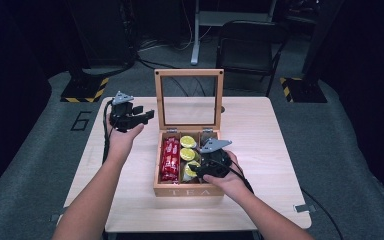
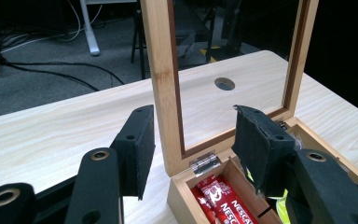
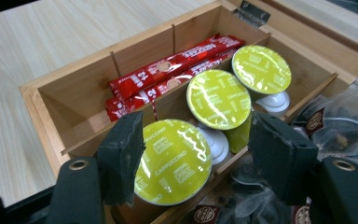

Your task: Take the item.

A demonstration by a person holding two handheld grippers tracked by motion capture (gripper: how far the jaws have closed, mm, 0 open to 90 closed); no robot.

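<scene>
Jaws of the right gripper (image 3: 196, 163) stand apart, one on each side of the nearest green-lidded capsule (image 3: 173, 161) without pressing it; nothing is grasped. That capsule sits in the middle compartment of the wooden tea box (image 1: 187, 190), in a row with two more capsules (image 3: 218, 99), beside the red sachets (image 3: 168, 77). The right hand (image 1: 227, 180) reaches in from the box's right side, the gripper tipped down over the compartments. Jaws of the left gripper (image 2: 193, 142) are released, straddling the frame of the upright glass lid (image 2: 164, 70) without contact. The left hand (image 1: 122, 135) is held raised, left of the box.
</scene>
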